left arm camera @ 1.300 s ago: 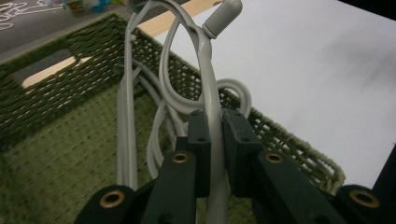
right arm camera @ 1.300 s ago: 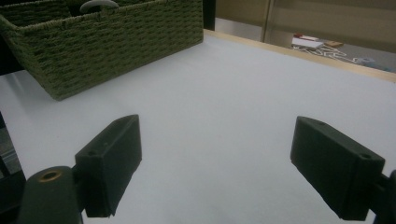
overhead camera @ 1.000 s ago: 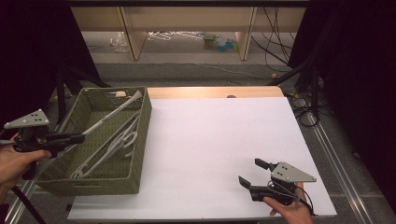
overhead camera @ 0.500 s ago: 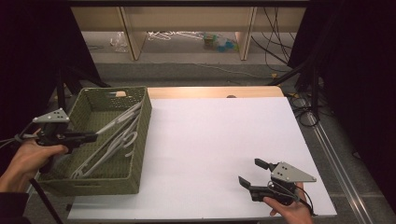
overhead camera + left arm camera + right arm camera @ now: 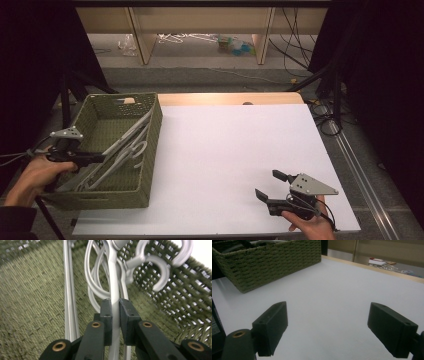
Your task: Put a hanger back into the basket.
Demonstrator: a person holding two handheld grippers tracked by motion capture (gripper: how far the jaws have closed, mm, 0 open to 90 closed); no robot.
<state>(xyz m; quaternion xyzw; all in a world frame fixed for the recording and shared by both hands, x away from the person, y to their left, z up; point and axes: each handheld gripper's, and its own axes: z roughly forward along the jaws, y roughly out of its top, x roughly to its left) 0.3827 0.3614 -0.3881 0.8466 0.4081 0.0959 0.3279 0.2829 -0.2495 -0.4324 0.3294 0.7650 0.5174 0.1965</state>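
Several grey plastic hangers (image 5: 126,144) lie slanted in a green woven basket (image 5: 153,150) at the table's left. My left gripper (image 5: 100,159) reaches over the basket's left rim, held by a hand. In the left gripper view it (image 5: 115,302) is shut on the bar of one grey hanger (image 5: 113,272), whose hooks curl against the basket wall (image 5: 175,302). My right gripper (image 5: 266,183) rests near the table's front right, open with nothing between its fingers. In the right gripper view its (image 5: 332,315) jaws stand wide over the bare white tabletop (image 5: 332,282).
The white tabletop (image 5: 235,150) stretches between the basket and the right gripper. The right gripper view has the basket (image 5: 269,265) at far left. Beyond the table's far edge stand shelf legs with clutter on the floor (image 5: 230,42), and cables run at right.
The left hand and its gripper have moved rightward and lower, in over the basket's left rim. The right gripper has stayed where it was.
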